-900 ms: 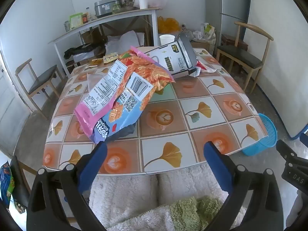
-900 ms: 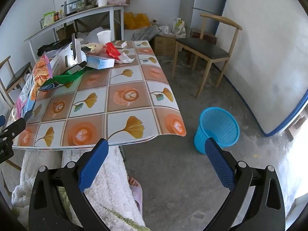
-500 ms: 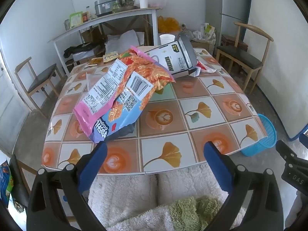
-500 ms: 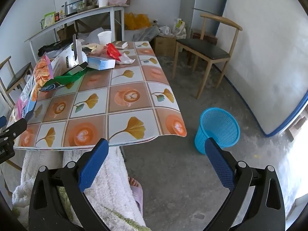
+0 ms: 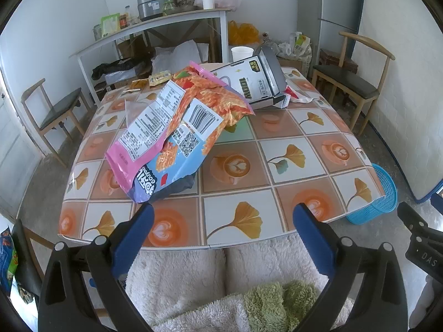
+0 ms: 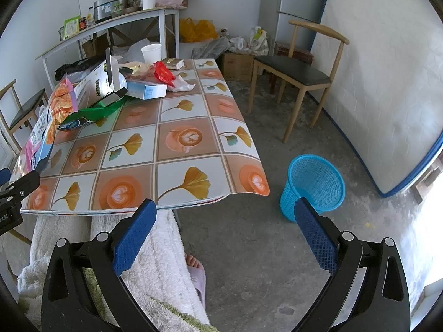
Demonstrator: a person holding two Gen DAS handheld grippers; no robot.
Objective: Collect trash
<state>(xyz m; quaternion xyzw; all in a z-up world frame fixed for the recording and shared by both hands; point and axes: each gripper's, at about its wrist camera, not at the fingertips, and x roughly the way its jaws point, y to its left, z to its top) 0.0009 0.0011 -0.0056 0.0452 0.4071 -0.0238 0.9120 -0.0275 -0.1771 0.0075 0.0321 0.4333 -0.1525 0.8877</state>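
Observation:
A big pink, orange and blue snack bag (image 5: 171,135) lies on the left half of the tiled table (image 5: 249,191), with a white and grey carton (image 5: 254,83) behind it. My left gripper (image 5: 223,215) hangs open over the table's near edge, nothing between its fingers. My right gripper (image 6: 225,210) is open too, past the table's right corner above the floor. A blue mesh waste basket (image 6: 314,184) stands on the floor right of the table. Further trash sits at the far end: a red wrapper (image 6: 163,73), a light blue box (image 6: 146,90), a paper cup (image 6: 151,52), a green bag (image 6: 91,116).
The person's lap in a white fleece robe (image 5: 177,276) is below the table edge, with a slippered foot (image 6: 195,271) on the concrete floor. Wooden chairs (image 6: 299,72) stand right and left. A cluttered grey shelf table (image 5: 155,25) and bags line the back wall.

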